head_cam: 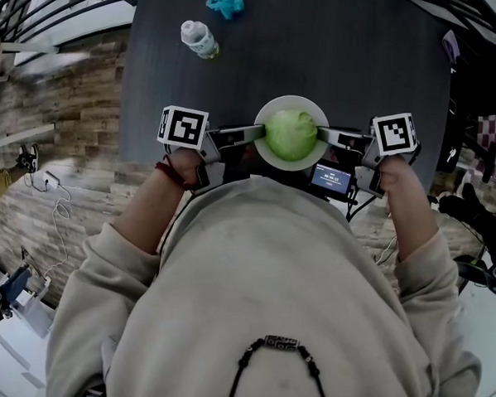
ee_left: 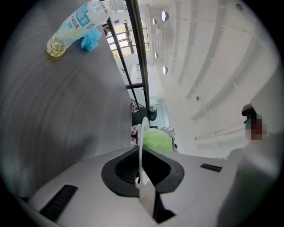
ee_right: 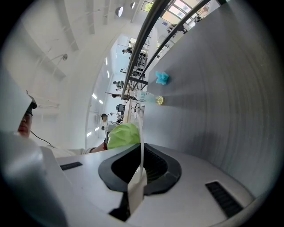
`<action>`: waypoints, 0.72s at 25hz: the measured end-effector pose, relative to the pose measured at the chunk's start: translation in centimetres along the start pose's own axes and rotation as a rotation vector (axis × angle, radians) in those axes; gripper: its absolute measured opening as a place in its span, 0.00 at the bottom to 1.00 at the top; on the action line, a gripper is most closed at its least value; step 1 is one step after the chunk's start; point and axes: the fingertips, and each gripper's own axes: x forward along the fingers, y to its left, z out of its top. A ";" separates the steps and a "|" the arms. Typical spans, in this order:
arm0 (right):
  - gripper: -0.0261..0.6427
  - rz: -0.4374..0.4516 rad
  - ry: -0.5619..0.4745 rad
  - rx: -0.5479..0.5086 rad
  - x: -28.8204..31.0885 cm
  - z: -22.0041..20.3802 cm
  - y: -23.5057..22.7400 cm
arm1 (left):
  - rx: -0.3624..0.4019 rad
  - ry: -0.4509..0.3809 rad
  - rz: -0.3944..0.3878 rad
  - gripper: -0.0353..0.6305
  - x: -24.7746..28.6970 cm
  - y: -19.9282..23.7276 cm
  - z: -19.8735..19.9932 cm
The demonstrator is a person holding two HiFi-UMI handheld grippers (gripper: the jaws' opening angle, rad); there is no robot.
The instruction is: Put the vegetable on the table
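A round green leafy vegetable (head_cam: 291,134) lies on a white plate (head_cam: 288,101) at the near edge of the dark table (head_cam: 331,48). My left gripper (head_cam: 261,133) is shut on the plate's left rim and my right gripper (head_cam: 321,134) on its right rim. In the left gripper view the plate (ee_left: 143,146) stands edge-on between the jaws of the left gripper (ee_left: 141,177), with the vegetable (ee_left: 156,139) behind it. The right gripper view shows the same: the plate (ee_right: 142,142) pinched by the right gripper (ee_right: 140,175), the vegetable (ee_right: 123,134) to its left. Whether the plate rests on the table I cannot tell.
A plastic bottle (head_cam: 199,38) lies on the far part of the table, with a small crumpled blue thing (head_cam: 224,1) beyond it. Black railings run past the table's far end. A small screen device (head_cam: 331,178) sits below my right gripper. Cables lie on the floor at the left.
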 end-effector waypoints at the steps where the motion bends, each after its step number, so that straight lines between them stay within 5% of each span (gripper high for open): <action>1: 0.08 -0.001 0.000 0.001 -0.1 0.1 -0.2 | 0.003 0.000 0.003 0.08 0.1 0.2 0.1; 18: 0.08 0.006 0.011 0.043 0.1 0.0 -3.9 | -0.048 -0.007 0.008 0.08 1.8 3.3 0.1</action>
